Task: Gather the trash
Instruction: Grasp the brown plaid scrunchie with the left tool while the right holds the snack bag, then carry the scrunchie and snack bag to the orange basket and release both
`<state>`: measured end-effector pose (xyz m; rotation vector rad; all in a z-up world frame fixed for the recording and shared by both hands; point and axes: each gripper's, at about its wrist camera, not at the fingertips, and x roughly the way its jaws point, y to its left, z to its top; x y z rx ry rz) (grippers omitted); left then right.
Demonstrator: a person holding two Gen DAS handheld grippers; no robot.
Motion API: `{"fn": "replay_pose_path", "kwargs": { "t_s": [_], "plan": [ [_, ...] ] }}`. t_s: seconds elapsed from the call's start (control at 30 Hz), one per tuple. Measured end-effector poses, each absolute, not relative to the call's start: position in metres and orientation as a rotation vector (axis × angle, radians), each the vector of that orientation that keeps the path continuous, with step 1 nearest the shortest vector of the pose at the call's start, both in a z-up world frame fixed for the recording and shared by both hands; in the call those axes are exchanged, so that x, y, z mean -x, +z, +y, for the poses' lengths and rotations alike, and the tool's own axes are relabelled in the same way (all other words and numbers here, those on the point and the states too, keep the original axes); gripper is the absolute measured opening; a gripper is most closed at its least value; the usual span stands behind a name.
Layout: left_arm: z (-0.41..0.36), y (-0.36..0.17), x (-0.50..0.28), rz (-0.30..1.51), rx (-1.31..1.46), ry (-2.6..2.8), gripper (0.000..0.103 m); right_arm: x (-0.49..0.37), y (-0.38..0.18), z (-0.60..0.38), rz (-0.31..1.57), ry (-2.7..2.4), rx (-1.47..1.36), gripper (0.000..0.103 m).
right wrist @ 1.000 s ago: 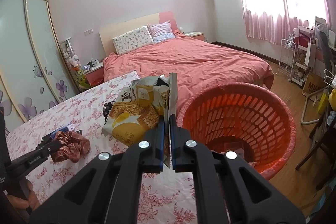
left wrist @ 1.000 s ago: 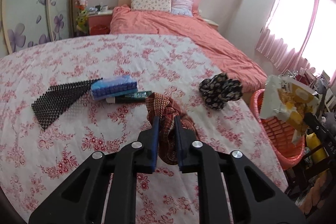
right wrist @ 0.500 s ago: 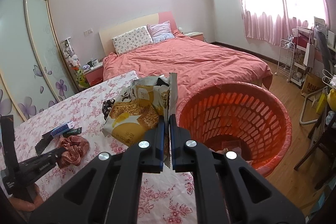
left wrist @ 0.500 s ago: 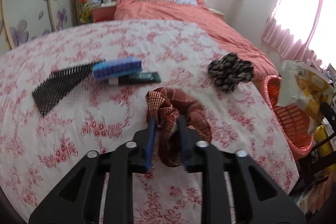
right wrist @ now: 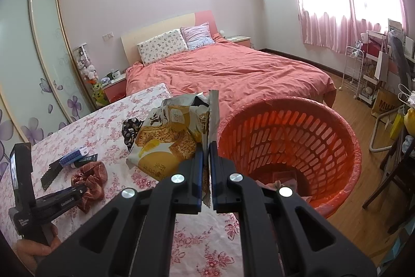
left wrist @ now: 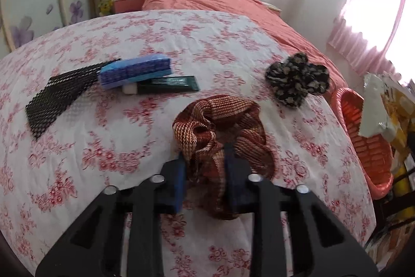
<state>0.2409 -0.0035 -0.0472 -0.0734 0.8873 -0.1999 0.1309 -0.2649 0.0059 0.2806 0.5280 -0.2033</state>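
The left gripper has sunk onto the brown scrunchie near mid-table, jaws closing around it, so it may bin no trash, while the right gripper, pinching the snack bag beside the orange basket, could drop it short.

basket mouth open, wrapper beside

A floral-clothed table bears two scrunchies, black mesh, blue box, tube.
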Motion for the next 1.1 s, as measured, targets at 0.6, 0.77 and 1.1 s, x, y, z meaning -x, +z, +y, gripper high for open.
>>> {"fn": "replay_pose_path", "kwargs": {
  "t_s": [0.6,0.77,1.1],
  "plan": [
    [-0.034,0.036,-0.192,0.678,0.045,-0.305,0.020,-0.101,0.024,-0.291,0.450,-0.296,-0.308,0.006],
    [-0.052,0.049,-0.181,0.645,0.050,-0.360,0.020,-0.090,0.027,-0.304,0.424,-0.352,-0.313,0.006],
    [-0.098,0.054,-0.175,0.628,0.052,-0.478,0.020,-0.072,0.026,-0.338,0.382,-0.490,-0.328,0.006]
  ]
}}
